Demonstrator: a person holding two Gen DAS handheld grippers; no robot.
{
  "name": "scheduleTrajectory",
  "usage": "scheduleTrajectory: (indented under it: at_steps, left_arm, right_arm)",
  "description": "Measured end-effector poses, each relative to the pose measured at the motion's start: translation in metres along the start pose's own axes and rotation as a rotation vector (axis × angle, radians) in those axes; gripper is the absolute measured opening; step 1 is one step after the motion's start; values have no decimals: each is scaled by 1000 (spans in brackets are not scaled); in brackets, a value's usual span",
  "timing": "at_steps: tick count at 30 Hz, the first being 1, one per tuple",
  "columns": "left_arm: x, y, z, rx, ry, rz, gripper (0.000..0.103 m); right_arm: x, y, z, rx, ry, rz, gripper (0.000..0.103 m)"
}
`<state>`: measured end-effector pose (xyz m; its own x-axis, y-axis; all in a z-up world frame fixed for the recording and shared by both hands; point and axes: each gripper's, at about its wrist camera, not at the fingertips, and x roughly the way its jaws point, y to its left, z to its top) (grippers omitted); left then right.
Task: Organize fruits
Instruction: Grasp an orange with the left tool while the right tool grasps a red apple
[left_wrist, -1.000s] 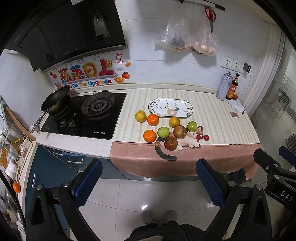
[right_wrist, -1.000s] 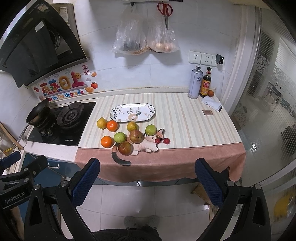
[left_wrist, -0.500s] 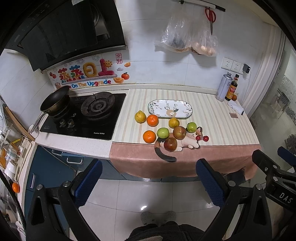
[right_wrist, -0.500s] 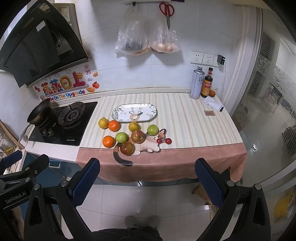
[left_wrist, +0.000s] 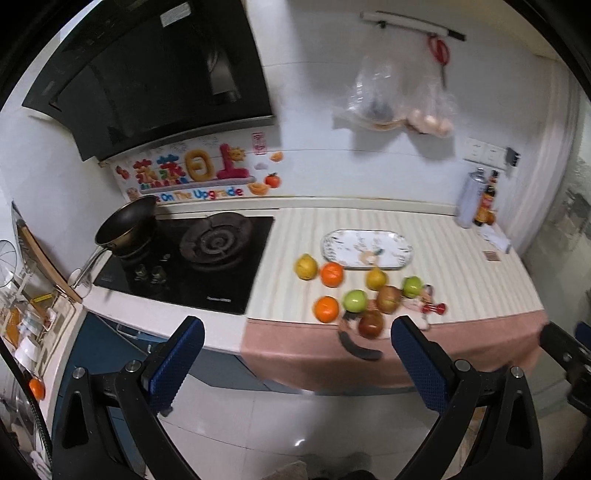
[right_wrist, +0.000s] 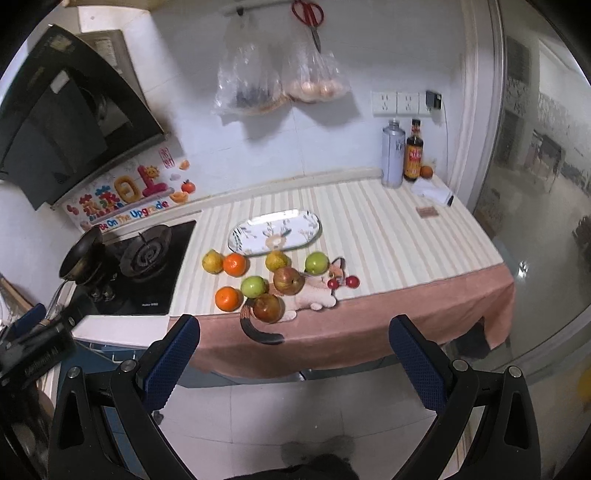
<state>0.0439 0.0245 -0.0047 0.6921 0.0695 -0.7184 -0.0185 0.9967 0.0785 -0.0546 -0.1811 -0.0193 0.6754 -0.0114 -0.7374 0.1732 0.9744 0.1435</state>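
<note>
While both tongs (left_wrist: 295, 354) (right_wrist: 293, 354) hang spread and empty, fruits (right_wrist: 258, 282) crowd beside the plate (right_wrist: 275, 232).

Fruit cluster (right_wrist: 266, 280) crowds front edge; counter (right_wrist: 388, 236) right of it bare.

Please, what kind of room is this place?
Most likely a home kitchen: a gas stove with a frying pan sits under a black range hood, and fruit lies beside an oval plate on the counter.
</note>
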Motion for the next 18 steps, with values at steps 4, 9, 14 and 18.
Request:
scheduleTrajectory:
  at_steps: [4, 9, 14, 18]
  left_arm:
    - [41, 20, 3, -18, 34, 24, 103]
    - [107, 32, 6, -29, 159, 29, 103]
    - [176, 36, 5, -40, 288, 18, 103]
    - [236, 27, 1, -36, 392, 46, 102]
  right_arm:
    - [45, 2, -3, 19, 59, 4, 103]
    - [120, 0, 0, 31, 151, 12, 103]
    - [223, -1, 4, 38, 281, 85, 100]
    - [322, 7, -1, 25, 425, 129, 89]
